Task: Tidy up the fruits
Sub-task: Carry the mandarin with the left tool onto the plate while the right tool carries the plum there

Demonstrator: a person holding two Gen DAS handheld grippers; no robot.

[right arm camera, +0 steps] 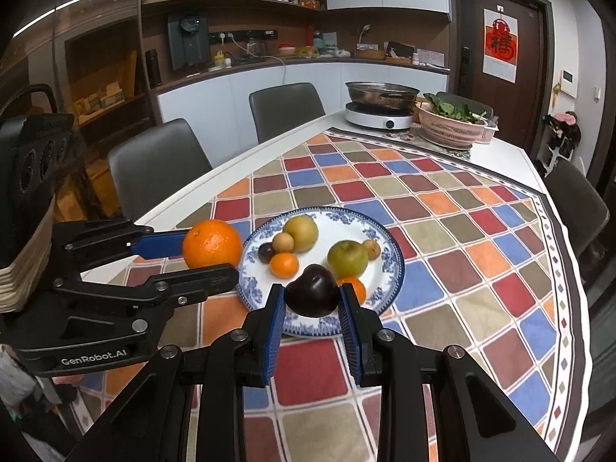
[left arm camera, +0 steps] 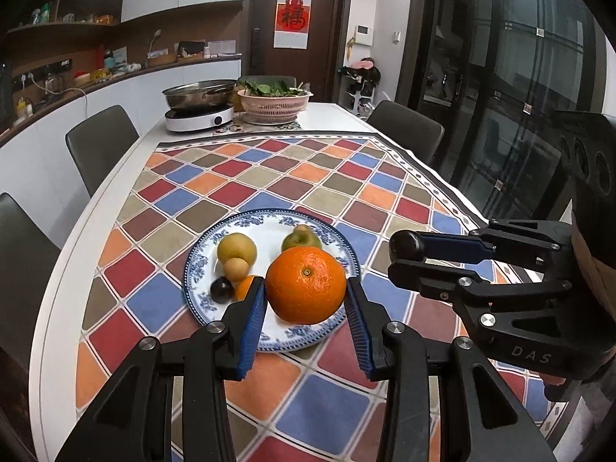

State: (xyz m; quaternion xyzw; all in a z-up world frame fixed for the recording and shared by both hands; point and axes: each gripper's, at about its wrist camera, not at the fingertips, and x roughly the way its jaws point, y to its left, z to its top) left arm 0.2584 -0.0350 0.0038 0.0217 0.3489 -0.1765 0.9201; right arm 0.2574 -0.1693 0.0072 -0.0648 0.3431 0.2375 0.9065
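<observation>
Chequered tablecloth (left arm camera: 292, 177); left hand-held gripper (left arm camera: 306, 288) pinches orange (left arm camera: 306, 285), right hand-held gripper (right arm camera: 312, 294) plum (right arm camera: 312, 288).

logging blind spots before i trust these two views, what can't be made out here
- Left wrist view: the big orange in the left gripper hides part of the green fruit and the plate centre.
- Right wrist view: the dark plum in the right gripper covers most of a small orange.
- Either view: whether the held fruits touch the plate or hang above it.
- Shelf items behind: too small to identify.
</observation>
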